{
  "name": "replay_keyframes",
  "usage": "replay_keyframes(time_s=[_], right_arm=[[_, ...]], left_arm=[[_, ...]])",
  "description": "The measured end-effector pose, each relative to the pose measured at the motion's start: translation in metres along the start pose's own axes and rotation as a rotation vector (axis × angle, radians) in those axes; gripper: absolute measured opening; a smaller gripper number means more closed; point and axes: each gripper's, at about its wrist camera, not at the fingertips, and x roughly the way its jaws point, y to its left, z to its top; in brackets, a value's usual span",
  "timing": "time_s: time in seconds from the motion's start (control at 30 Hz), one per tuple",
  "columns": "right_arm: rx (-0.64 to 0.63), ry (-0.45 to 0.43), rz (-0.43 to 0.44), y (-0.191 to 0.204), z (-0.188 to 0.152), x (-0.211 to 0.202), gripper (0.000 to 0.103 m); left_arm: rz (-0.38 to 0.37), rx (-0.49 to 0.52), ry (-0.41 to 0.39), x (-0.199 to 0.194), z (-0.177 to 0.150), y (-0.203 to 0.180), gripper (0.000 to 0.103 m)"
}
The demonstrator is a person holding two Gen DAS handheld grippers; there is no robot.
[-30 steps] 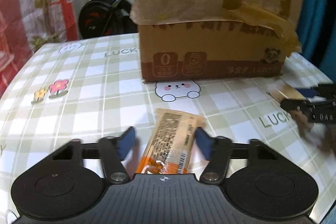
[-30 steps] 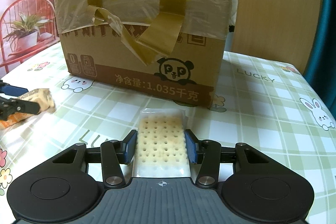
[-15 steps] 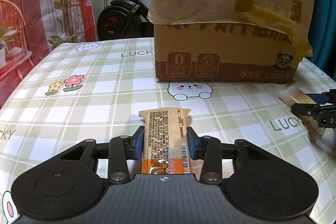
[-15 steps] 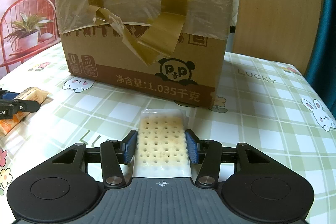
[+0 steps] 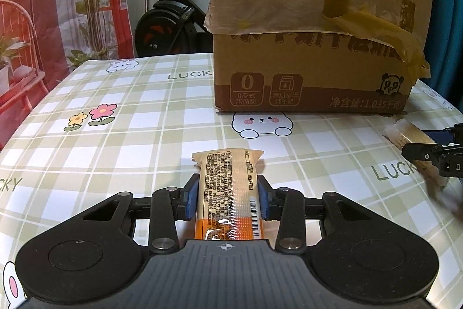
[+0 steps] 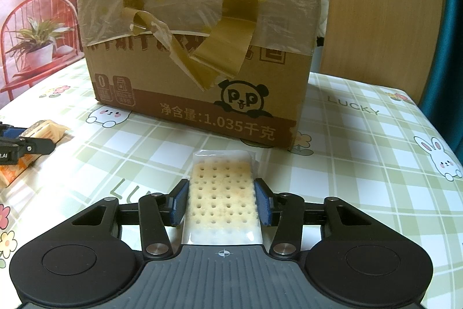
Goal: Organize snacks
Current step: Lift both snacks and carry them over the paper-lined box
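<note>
- While both grippers clamp snacks, we hold the left gripper [image 5: 228, 200] on a snack bar [image 5: 228, 193], the right gripper [image 6: 221, 200] on a cracker pack [image 6: 222, 199].
- Next, we judge, lift both toward the far cardboard box [image 6: 199, 48].

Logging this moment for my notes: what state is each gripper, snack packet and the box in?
Left gripper: shut on the orange-ended printed snack bar.
Right gripper: shut on the clear-wrapped perforated cracker.
Brown cardboard box: upright on the checked tablecloth, top covered with plastic film, tape strips peeling loose.
</note>
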Motion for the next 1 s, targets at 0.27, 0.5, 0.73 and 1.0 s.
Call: replay_keyframes(time_s=[0.27,0.5,0.73,1.0], right_arm=[[-0.014,-0.027,0.001,0.003,0.003,-0.013,0.043],[-0.036,-0.144,0.033,0.009,0.028,-0.051,0.043],[-0.056,-0.296,0.058,0.012,0.066,-0.093,0.043],[-0.066,-0.43,0.072,0.002,0.116,-0.123,0.043]], left_arm=[[-0.065,-0.018,-0.051,-0.019,0.021,0.004,0.038],[-0.094,-0.023,-0.145,-0.048,0.051,-0.001,0.038],[-0.136,-0.02,-0.278,-0.081,0.084,-0.013,0.038],[-0.16,-0.034,-0.403,-0.102,0.124,-0.023,0.038]])
